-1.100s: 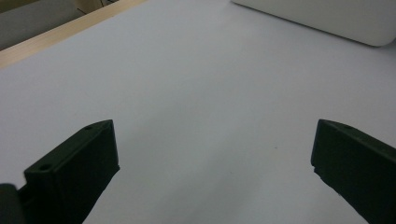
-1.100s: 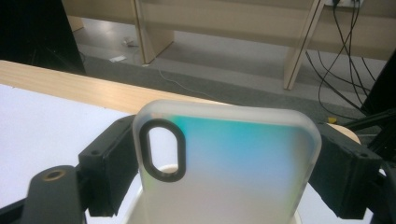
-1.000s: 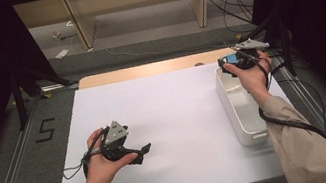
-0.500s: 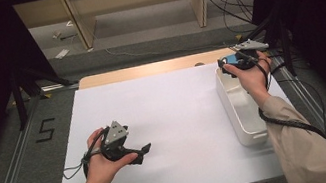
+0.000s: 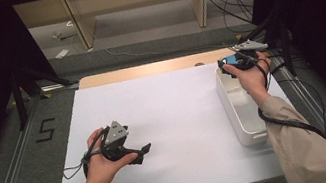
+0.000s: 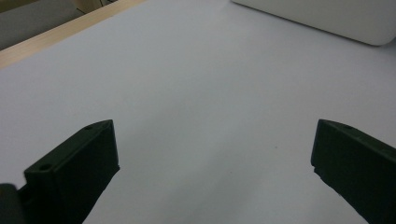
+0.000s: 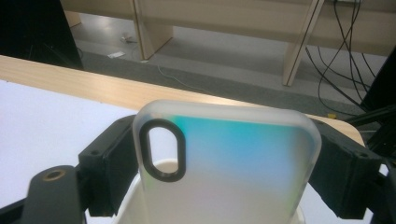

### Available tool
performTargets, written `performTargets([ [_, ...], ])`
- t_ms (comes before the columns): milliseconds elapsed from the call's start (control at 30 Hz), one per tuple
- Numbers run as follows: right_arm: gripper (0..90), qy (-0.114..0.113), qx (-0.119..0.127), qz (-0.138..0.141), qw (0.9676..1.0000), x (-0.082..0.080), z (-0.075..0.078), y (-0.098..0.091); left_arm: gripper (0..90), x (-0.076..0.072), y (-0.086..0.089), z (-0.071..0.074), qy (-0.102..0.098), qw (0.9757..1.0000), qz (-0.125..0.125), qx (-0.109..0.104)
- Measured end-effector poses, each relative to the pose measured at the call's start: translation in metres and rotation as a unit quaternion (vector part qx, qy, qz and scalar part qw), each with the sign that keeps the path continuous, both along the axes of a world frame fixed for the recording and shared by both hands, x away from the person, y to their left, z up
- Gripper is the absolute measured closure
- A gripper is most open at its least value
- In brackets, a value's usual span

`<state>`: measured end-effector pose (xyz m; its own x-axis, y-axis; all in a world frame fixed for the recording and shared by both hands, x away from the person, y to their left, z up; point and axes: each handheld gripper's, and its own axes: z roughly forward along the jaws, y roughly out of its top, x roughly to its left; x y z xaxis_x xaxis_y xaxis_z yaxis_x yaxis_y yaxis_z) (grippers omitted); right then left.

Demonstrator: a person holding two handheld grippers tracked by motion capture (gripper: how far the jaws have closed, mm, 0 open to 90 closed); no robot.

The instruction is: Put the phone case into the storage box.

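Right claw (image 7: 224,158) was clamped on a frosted translucent phone case with a blue-green sheen (image 7: 224,163), above the white plastic bin (image 5: 240,108). Left claw (image 5: 143,151) sat wide open, empty, over the desk (image 5: 174,110). Looked mid-transfer; next probably needs lowering into the bin before release.

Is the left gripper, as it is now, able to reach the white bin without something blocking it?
Probably yes. The left gripper is open and holds nothing, and between it and the white bin lies only bare white table. The right gripper, holding a phone case, is over the bin's far end, so the near end looks free.
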<state>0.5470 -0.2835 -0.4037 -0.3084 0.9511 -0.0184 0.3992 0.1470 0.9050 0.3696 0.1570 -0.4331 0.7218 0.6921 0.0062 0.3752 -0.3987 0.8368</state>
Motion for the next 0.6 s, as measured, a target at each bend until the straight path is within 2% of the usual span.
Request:
performTargets([
  [600, 18.5, 0.006, -0.001, -0.003, 1.0000, 0.0016, -0.0026, -0.0002, 0.3, 0.0002, -0.0004, -0.0002, 0.000, 1.0000, 0.000, 0.000],
])
